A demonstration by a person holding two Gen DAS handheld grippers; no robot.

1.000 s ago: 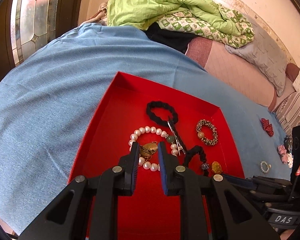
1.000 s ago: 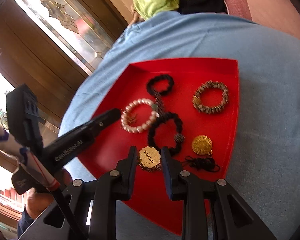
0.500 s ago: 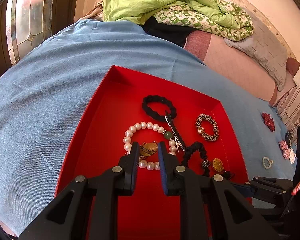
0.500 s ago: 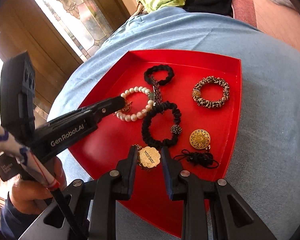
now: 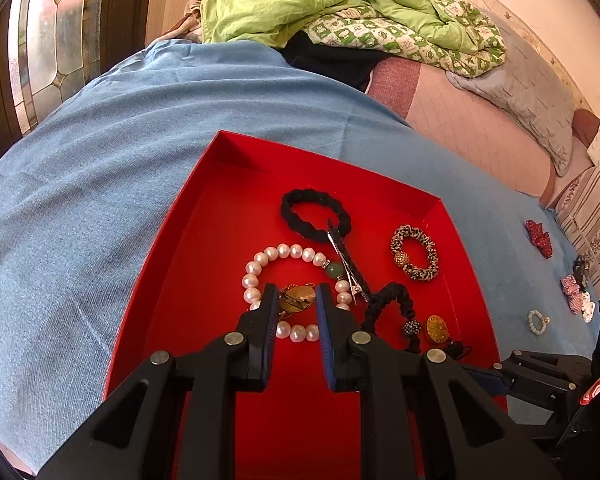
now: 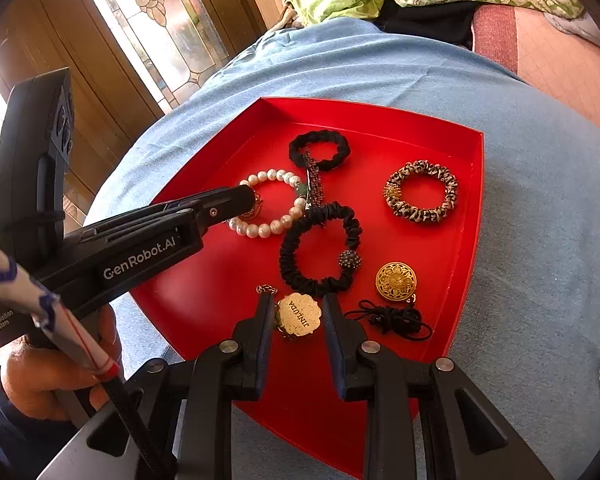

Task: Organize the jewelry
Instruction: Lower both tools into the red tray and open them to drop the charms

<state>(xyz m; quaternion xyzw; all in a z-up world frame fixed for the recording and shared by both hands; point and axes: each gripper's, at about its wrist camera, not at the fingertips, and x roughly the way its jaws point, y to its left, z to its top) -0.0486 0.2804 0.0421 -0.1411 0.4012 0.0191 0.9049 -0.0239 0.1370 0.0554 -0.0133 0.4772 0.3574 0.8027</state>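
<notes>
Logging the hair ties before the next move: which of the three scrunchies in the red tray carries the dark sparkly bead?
The larger black scrunchie, nearest the right gripper. The smaller black scrunchie is plain; the leopard-print scrunchie has a gold bead.

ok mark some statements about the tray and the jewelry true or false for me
1. The tray is red. True.
2. The leopard-print scrunchie lies outside the tray. False: it lies inside, near the right wall.
3. The right gripper has a scalloped gold tag between its jaws. True.
4. The pearl bracelet is on the blue cloth. False: it is in the tray.
5. The left gripper reaches inside the pearl bracelet's loop. True.
</notes>
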